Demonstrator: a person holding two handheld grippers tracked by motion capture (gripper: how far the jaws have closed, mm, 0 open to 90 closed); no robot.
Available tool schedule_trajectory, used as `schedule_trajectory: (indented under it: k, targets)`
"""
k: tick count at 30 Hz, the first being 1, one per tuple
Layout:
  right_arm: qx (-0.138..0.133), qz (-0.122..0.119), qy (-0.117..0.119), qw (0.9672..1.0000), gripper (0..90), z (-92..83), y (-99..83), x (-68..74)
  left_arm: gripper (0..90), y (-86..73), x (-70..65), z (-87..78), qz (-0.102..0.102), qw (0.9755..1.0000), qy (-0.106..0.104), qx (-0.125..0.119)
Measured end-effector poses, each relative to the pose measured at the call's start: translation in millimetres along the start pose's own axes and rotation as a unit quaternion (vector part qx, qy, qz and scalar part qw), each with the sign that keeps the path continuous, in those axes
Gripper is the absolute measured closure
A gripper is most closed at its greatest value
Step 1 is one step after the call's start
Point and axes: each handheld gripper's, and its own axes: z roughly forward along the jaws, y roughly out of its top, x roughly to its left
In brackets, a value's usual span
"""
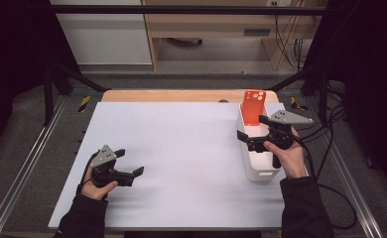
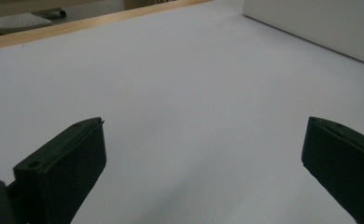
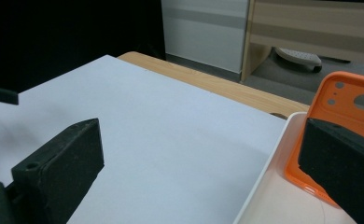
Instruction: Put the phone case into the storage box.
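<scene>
An orange phone case (image 1: 254,106) stands upright at the far end of a white bin (image 1: 261,171) on the right side of the table. My right gripper (image 1: 251,128) hovers over the bin just in front of the case, open, with nothing between its jaws. In the right gripper view the case (image 3: 353,100) rises behind the right jaw, above the bin's rim (image 3: 269,177), and the right gripper (image 3: 201,126) looks out over bare table. My left gripper (image 1: 129,162) rests low at the near left, open and holding nothing; the left gripper view (image 2: 203,135) agrees.
A white sheet (image 1: 181,148) covers the table, with a wooden edge (image 1: 171,95) along the far side. Metal frame rails (image 1: 28,168) run along both sides. The bin's side wall (image 2: 320,23) lies far ahead of the left gripper.
</scene>
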Motion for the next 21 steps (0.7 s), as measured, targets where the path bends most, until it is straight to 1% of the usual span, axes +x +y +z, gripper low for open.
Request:
schedule_trajectory:
  k: [3, 5, 7, 12, 16, 19, 21]
  targets:
    - [-0.007, -0.010, 0.013, 0.9998, 0.8, -9.9, -9.4, 1.3, 0.0, 0.4, -0.6, -0.5, 0.001, 1.0000, -0.002, -0.001]
    - [-0.013, -0.012, 0.026, 0.9995, 0.8, -16.2, -16.3, 2.1, 0.0, 0.5, -0.8, -0.8, 0.001, 1.0000, -0.003, -0.003]
    - [-0.018, -0.014, 0.031, 0.9993, 0.8, -21.5, -23.7, 2.8, 0.0, 0.6, -1.0, -0.9, 0.001, 1.0000, -0.004, -0.005]
    - [-0.018, -0.016, 0.043, 0.9988, 0.9, -31.4, -41.6, 1.9, 0.0, 1.3, -2.4, -1.4, 0.002, 0.9999, -0.009, -0.007]
    - [-0.019, -0.018, 0.041, 0.9988, 0.9, -37.9, -53.2, 0.1, 0.0, 2.4, -3.2, -2.7, 0.004, 0.9999, -0.011, -0.011]
    - [-0.003, -0.031, 0.031, 0.9990, 0.7, -40.3, -61.0, -2.0, 0.0, 2.9, -3.5, -3.3, 0.005, 0.9998, -0.012, -0.014]
    - [-0.002, -0.027, 0.031, 0.9992, 0.7, -40.9, -64.6, -3.7, 0.0, 3.1, -3.9, -3.5, 0.006, 0.9998, -0.012, -0.015]
